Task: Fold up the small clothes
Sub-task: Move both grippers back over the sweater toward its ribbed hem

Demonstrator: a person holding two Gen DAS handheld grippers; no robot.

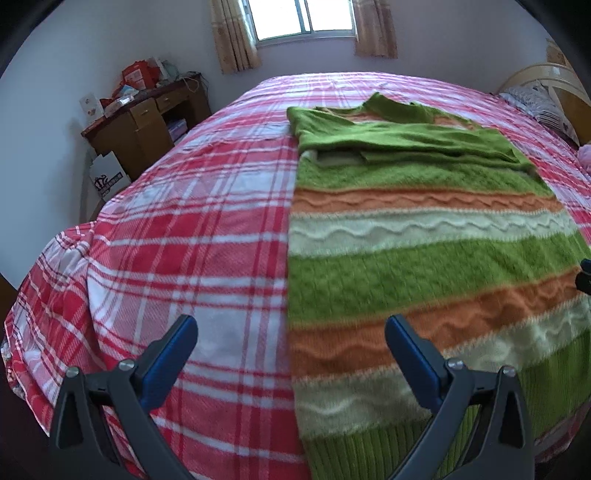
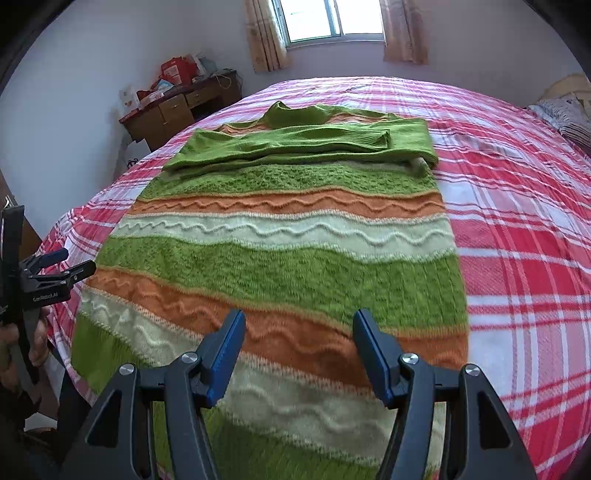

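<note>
- Left wrist view: the left tongs (image 1: 291, 332) stand wide apart with nothing between them, hanging over the near end of the bed (image 1: 166, 258). One blue pad is above the red-and-white plaid bedspread (image 1: 192, 206); the other is above the sweater's near left edge.
- Right wrist view: the right tongs (image 2: 299, 332) are spread at a middling width, empty, and poised above the orange and cream bands near the sweater's hem. At the left rim of this view the left tongs show again, gripped by a hand (image 2: 14, 347).
- The striped knit sweater (image 2: 280, 258) lies flat on the bedspread, ribbed green hem nearest, with bands of green, orange and cream running across it.
- Farther up, both green sleeves (image 2: 303, 144) are folded across the chest, one lying over the other, and the collar (image 2: 295, 112) points towards the far end of the bed.
- At the right edge of the bed lies a patterned pillow (image 1: 543, 103), beside a pale headboard (image 1: 543, 74).
- Beyond the bed's left corner stands a brown wooden desk (image 1: 147, 118) with drawers, its top cluttered with red boxes and papers.
- On the far wall is a bright window (image 1: 303, 18) flanked by short beige curtains (image 1: 232, 37).
</note>
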